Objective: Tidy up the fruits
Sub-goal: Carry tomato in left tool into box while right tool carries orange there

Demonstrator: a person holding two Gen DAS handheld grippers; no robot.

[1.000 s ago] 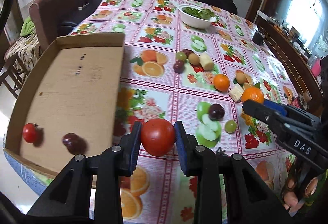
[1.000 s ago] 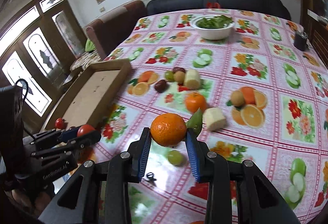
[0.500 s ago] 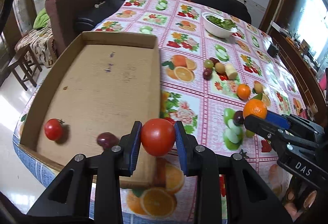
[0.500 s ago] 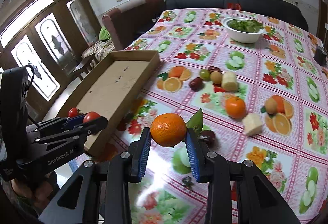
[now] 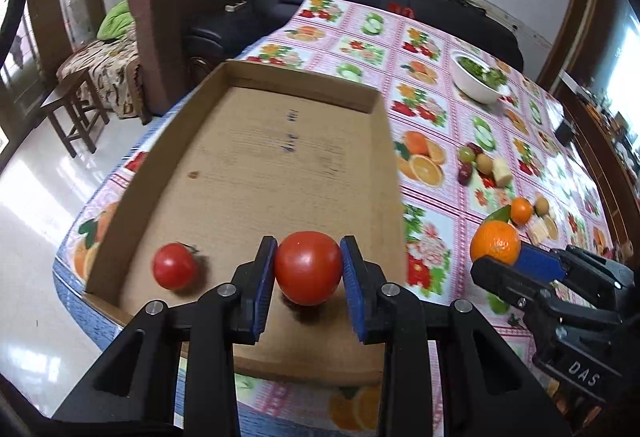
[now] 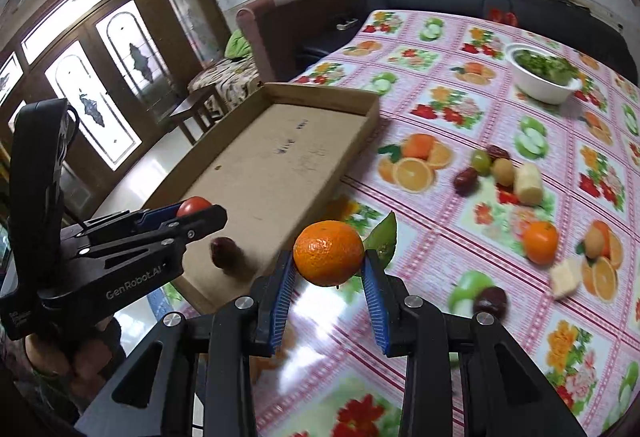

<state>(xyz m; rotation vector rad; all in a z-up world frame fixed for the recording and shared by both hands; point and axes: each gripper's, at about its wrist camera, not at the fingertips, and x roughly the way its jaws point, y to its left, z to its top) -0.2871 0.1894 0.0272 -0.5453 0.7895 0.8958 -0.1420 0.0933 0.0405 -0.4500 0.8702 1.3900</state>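
Note:
My left gripper is shut on a red tomato and holds it above the near end of the flat cardboard tray. A smaller tomato lies in the tray to its left. A dark plum also lies in the tray, seen in the right wrist view. My right gripper is shut on an orange with a green leaf and holds it above the tablecloth just right of the tray's near corner. The left gripper shows there too.
Loose fruit lies on the fruit-print tablecloth: an orange, a green grape, dates, a banana piece, a dark plum. A white bowl of greens stands far back. Sofa and chairs are beyond.
Both grippers have moved left with their fruit. The tomato is now over the tray instead of the tablecloth. The orange has come close to the tray's near corner.

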